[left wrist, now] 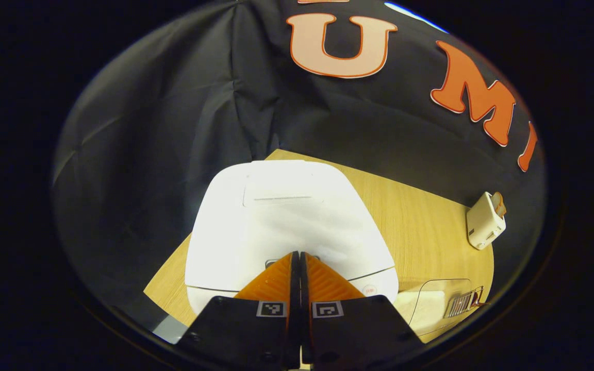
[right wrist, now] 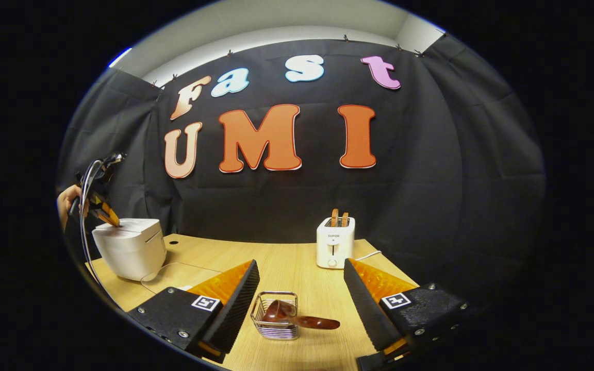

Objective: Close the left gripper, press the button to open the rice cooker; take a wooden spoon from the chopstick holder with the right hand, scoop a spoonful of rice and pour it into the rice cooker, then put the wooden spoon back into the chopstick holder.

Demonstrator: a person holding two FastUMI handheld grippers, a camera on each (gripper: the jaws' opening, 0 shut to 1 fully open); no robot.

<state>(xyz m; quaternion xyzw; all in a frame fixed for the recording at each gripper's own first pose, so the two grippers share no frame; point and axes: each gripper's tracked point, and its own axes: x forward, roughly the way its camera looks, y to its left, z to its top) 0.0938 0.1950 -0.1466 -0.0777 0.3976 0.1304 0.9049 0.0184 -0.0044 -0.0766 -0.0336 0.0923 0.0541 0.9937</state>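
Left claw fully closed, fingers pressed together, empty, tips down on front edge of white rice cooker lid; lid down. Cooker sat at far-left end of wooden worktop. Right claw wide open, held nothing, hovering above wire chopstick holder near front worktop edge. Wooden spoon lay in holder, long axis near level, bowl inside basket, handle out toward right. White toaster stood behind, well apart
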